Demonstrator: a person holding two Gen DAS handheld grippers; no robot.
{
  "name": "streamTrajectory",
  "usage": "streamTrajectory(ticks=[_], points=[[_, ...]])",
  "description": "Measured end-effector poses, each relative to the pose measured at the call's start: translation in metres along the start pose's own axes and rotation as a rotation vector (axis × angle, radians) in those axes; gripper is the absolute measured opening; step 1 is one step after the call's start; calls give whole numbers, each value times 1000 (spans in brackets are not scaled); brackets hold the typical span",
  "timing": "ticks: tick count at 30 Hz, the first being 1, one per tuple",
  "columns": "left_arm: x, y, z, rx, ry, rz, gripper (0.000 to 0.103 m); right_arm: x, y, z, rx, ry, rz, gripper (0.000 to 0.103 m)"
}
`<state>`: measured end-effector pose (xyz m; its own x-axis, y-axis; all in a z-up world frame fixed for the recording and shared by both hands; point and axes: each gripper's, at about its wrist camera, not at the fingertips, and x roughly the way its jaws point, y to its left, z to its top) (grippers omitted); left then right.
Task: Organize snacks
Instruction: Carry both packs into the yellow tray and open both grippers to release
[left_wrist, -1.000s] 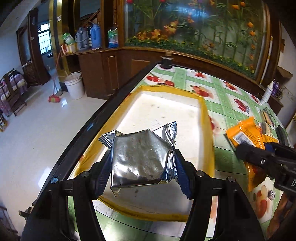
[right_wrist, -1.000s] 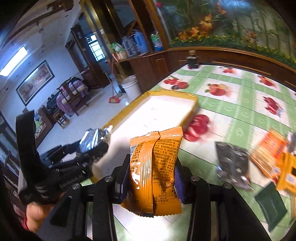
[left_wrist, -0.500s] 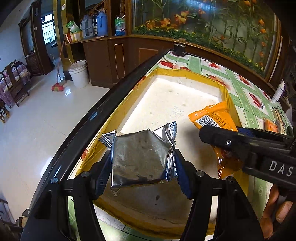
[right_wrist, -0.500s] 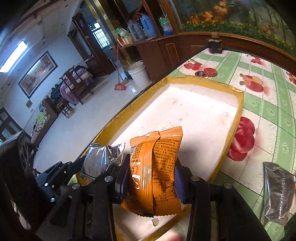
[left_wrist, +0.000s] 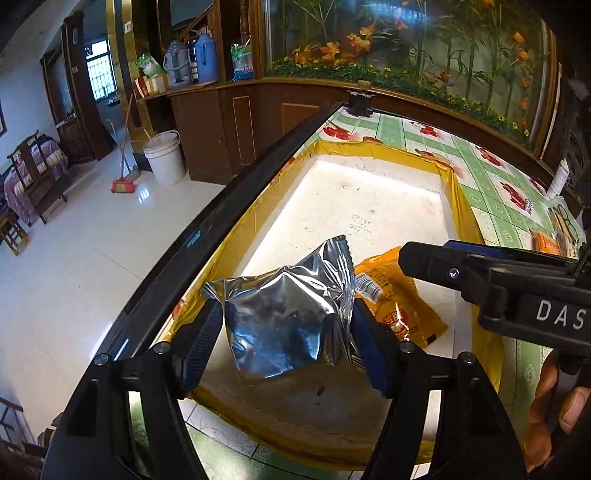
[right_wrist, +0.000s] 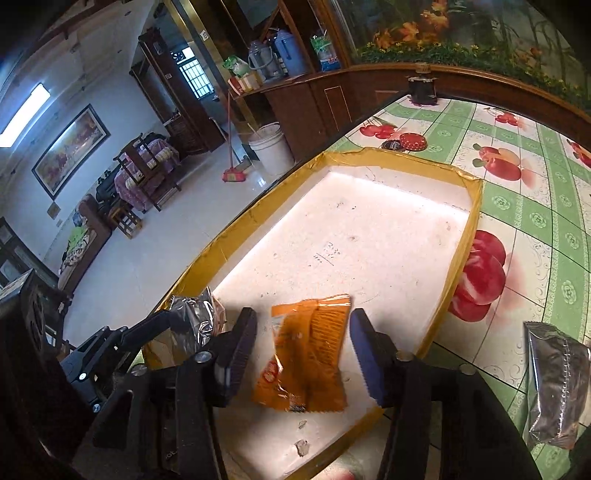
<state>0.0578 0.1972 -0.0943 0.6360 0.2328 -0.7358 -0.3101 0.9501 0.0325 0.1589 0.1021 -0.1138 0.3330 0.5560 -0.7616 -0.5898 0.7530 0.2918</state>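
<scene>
Currently, the right hand-held gripper (right_wrist: 303, 354) is opening, pads clear of the orange snack packet (right_wrist: 304, 354) in the yellow-rimmed tray (right_wrist: 474, 218). Left hand-held gripper (left_wrist: 286, 328), also opening, carries the silver packet (left_wrist: 286, 314).

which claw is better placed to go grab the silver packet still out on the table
Right. Its claw is opening, pads clear of the orange packet in the tray, and the loose silver packet lies on its side. The left claw is opening too, foil packet between its pads.

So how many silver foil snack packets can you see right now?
2. One silver packet sits between the left gripper's opening jaws over the yellow-rimmed tray; another lies on the tablecloth right of the tray. More may be hidden.
</scene>
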Motion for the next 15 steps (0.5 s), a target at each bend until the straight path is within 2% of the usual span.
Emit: streamTrajectory(ticks=[1, 3, 8, 15], points=[[-3, -1, 1, 6, -12, 10, 72, -2, 0, 0, 1, -5, -6, 65], [-9, -2, 1, 13, -38, 36, 77, -11, -2, -1, -1, -26, -18, 65], [-28, 2, 5, 3, -90, 51, 77, -40, -5, -3, -1, -90, -43, 68], [-62, 0, 12, -18, -181, 45, 83, -97, 3, -17, -47, -207, -137, 84]])
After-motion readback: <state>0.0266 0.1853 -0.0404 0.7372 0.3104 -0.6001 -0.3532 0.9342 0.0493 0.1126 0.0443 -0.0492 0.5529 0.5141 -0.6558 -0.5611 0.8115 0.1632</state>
